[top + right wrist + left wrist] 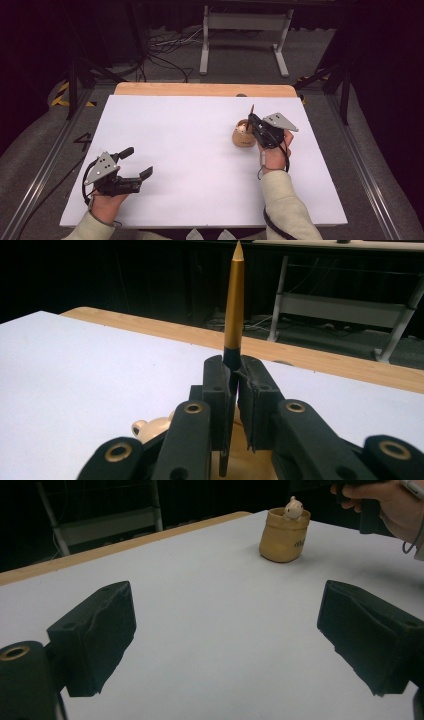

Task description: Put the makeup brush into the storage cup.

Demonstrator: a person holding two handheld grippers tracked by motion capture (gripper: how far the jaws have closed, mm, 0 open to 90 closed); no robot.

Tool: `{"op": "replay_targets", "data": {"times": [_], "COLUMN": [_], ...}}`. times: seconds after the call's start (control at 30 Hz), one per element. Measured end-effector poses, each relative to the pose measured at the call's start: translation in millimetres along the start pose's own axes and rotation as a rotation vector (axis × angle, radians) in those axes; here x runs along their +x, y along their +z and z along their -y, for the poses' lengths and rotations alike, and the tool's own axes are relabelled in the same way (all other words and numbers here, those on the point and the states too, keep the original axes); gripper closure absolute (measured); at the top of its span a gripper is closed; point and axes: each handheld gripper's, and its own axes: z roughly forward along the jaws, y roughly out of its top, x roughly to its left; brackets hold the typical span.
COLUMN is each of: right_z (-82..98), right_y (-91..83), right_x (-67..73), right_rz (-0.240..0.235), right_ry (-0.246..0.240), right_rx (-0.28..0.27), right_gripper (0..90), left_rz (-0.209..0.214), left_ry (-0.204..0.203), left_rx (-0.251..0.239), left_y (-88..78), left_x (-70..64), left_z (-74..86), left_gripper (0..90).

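A gold pen [234, 300] with a dark lower section is clamped upright between the closed jaws of the right gripper [235, 385], its pointed end up. In the high view the same right gripper [256, 125] is held just over a small tan cup [243, 136] that stands on the white table [190, 150], right of the middle. The step in hand is judged to be the moving of the pen at the cup: either it is being lowered in or it is being lifted out, and which of the two cannot be told from these pictures. The pen's lower end is hidden behind the jaws, so whether it is inside the cup's mouth cannot be told either.

If the pen is to be set down in the cup, a straight descent is called for, with the shaft kept upright and clear of the rim, and the grip let go only once the tip is bottomed.

Inside the cup [284, 535] a small pale animal figure [292, 507] is seen peeking above the rim; nothing else can be made out in it.

The left gripper [134, 162] is rested near the table's near left corner, well apart from the cup, with its jaws spread wide and nothing between them.
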Motion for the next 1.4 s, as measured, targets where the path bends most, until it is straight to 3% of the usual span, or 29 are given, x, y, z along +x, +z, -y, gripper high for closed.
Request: {"op": "replay_targets", "data": {"times": [0.23, 0.27, 0.33, 0.43, 0.63, 0.8, 1.1, 1.13, 1.2, 1.4], "right_z": [3.0, 2.7, 1.7, -1.4, -6.9, -11.2, -15.7, -16.9, -17.3, -17.9], "right_y": [-0.8, -1.3, -2.6, -6.0, -15.8, -26.6, -45.4, -50.3, -52.3, -71.0], "right_x": [0.4, 0.5, 1.3, 3.4, 0.8, -5.1, -12.8, -14.3, -14.8, -18.0], "right_rz": [-0.006, -0.006, -0.01, -0.006, 0.004, 0.002, -0.064, -0.098, -0.11, -0.225], "right_ry": [0.005, 0.001, -0.003, -0.019, -0.025, -0.033, -0.043, -0.045, -0.047, -0.09], "right_rx": [0.011, 0.014, 0.0, -0.017, -0.033, -0.05, -0.092, -0.107, -0.111, -0.149], "right_gripper": [80.9, 76.2, 56.6, 36.2, 21.1, 15.4, 8.4, 5.5, 4.9, 2.8], "left_rz": [0.0, 0.0, 0.0, 0.001, 0.0, -0.007, -0.026, -0.031, -0.036, -0.052], "left_ry": [0.0, -0.001, -0.001, -0.001, 0.0, -0.003, -0.01, -0.012, -0.013, -0.027], "left_rx": [0.001, 0.001, 0.001, 0.0, 0.001, 0.002, 0.008, 0.005, 0.012, 0.012], "left_y": [0.3, 0.4, 0.4, 0.3, -0.2, -1.3, -9.7, -11.6, -15.7, -23.7], "left_x": [0.1, 0.0, 0.0, 0.0, -0.1, 0.2, 0.5, 0.4, 0.9, 1.1], "left_z": [0.1, 0.1, 0.1, 0.0, 0.2, 0.9, 3.7, 4.5, 5.2, 8.5], "left_gripper": [9.4, 9.4, 9.4, 9.6, 9.6, 9.6, 9.5, 9.5, 9.5, 9.5]}}
